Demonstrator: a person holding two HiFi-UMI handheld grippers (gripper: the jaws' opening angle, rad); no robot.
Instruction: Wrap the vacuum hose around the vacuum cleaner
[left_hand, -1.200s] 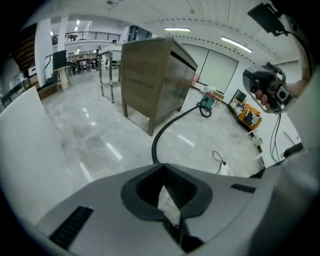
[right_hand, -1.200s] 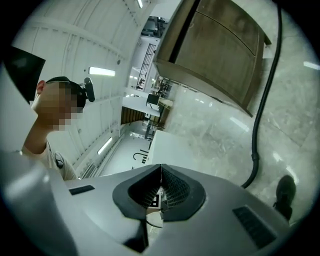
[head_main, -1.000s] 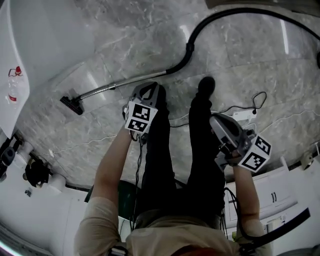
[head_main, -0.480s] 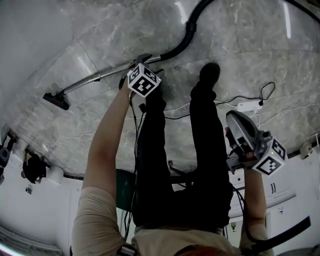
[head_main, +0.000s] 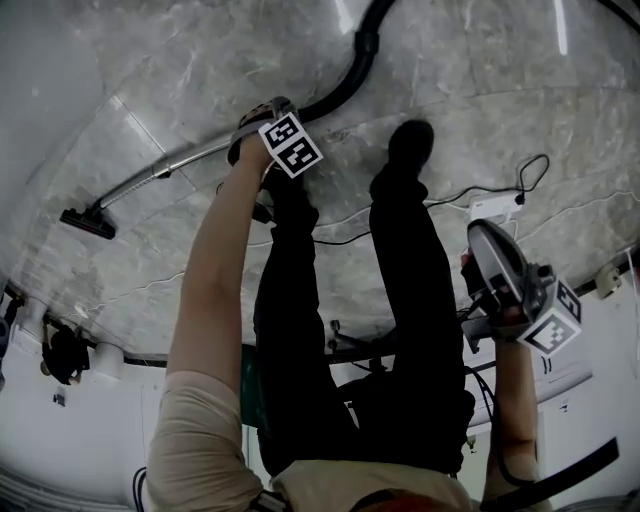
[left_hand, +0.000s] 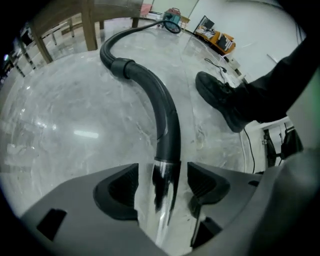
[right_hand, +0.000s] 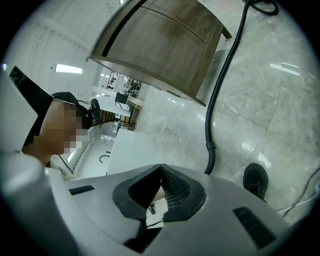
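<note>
The black vacuum hose (head_main: 345, 85) curves across the marble floor and joins a chrome wand (head_main: 170, 165) that ends in a floor nozzle (head_main: 88, 222). My left gripper (head_main: 258, 118) reaches down to the joint of hose and wand. In the left gripper view its jaws have just been opening. The chrome tube (left_hand: 161, 210) lies between the pads (left_hand: 120, 187), with a gap on each side, below the black curved hose end (left_hand: 162, 110). My right gripper (head_main: 482, 238) hangs beside the right leg. It is shut and empty (right_hand: 160, 192), and the hose (right_hand: 220, 90) runs far beyond it.
The person's legs and dark shoes (head_main: 405, 145) stand between the grippers. A white power strip (head_main: 492, 207) with a thin cable lies at the right. A wooden table (right_hand: 160, 45) stands over the hose's far stretch. A teal object (left_hand: 172, 15) sits at the hose's far end.
The left gripper has dropped from beside the thigh to the wand joint and its jaws now stand apart around the tube. The right gripper has sunk a little, still shut.
</note>
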